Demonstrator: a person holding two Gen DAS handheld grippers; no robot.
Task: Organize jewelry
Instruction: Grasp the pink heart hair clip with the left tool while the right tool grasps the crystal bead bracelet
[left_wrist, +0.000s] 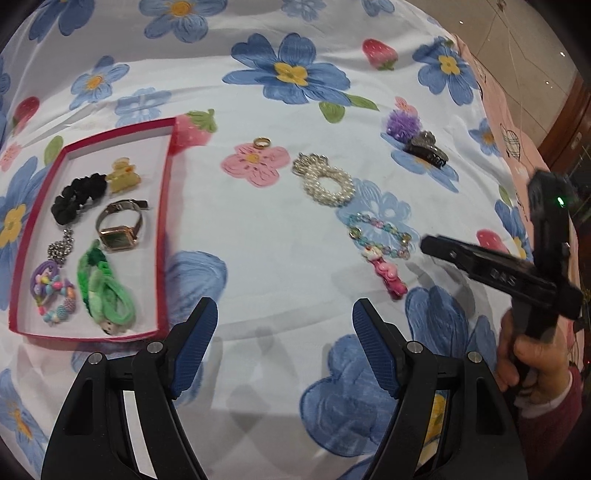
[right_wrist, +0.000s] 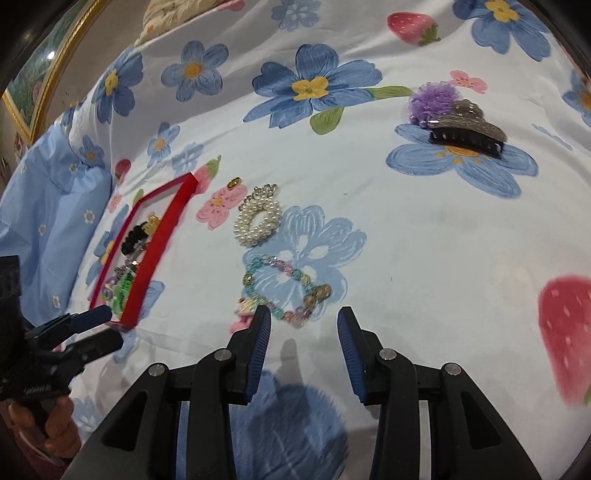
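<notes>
My left gripper hangs open and empty over the flowered cloth, just right of the red tray. The tray holds a watch, a black scrunchie, a yellow clip, a green hair tie and a bead bracelet. My right gripper is open with nothing between its pads, its tips just short of a pastel bead bracelet. A pink clip lies by its left finger. Beyond lie a pearl bracelet and a gold ring.
A purple pompom tie and a grey glitter claw clip lie at the far right. A light blue cloth lies left of the tray. In the left wrist view the cloth's edge drops off at the right.
</notes>
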